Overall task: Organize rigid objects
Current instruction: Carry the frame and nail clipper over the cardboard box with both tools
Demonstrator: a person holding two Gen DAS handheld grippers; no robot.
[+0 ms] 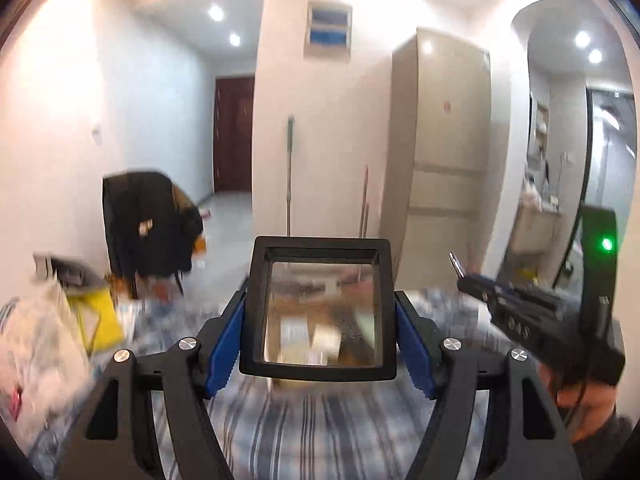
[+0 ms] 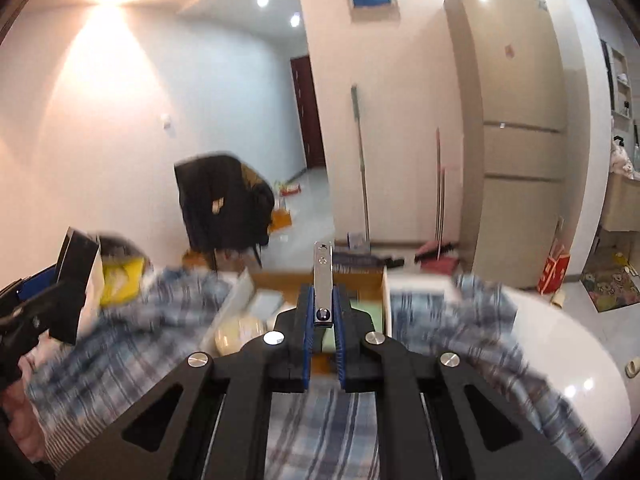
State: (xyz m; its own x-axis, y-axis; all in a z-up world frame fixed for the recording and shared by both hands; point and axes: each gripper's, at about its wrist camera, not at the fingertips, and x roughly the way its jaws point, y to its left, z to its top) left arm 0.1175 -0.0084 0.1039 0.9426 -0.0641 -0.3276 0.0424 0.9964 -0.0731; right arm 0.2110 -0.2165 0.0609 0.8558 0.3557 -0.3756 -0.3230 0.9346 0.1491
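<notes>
Left wrist view shows my left claw (image 1: 320, 344) with its blue pads pressed on both sides of a black square frame with a clear window (image 1: 320, 304). My claw is clamped on it, and the frame stands upright in the middle of the picture. At about 3 o'clock I see my right claw (image 1: 470, 280), with a small shiny tip poking out toward 11 o'clock.

My right wrist view shows my right claw (image 2: 322, 320) squeezed tight on a thin silver metal piece (image 2: 323, 280). The piece sticks straight up toward 12 o'clock from between the blue pads. I cannot tell what kind of tool it is.

Under both claws lies a blue checked cloth (image 2: 320, 420). Just past the silver piece sits an open cardboard box (image 2: 276, 280) with light things inside, too blurry to name. At 9 o'clock my left claw (image 2: 24, 316) shows at the edge. A tall beige fridge (image 2: 516, 128) stands at 2 o'clock, and a dark chair (image 2: 224, 204) at 10 o'clock.
</notes>
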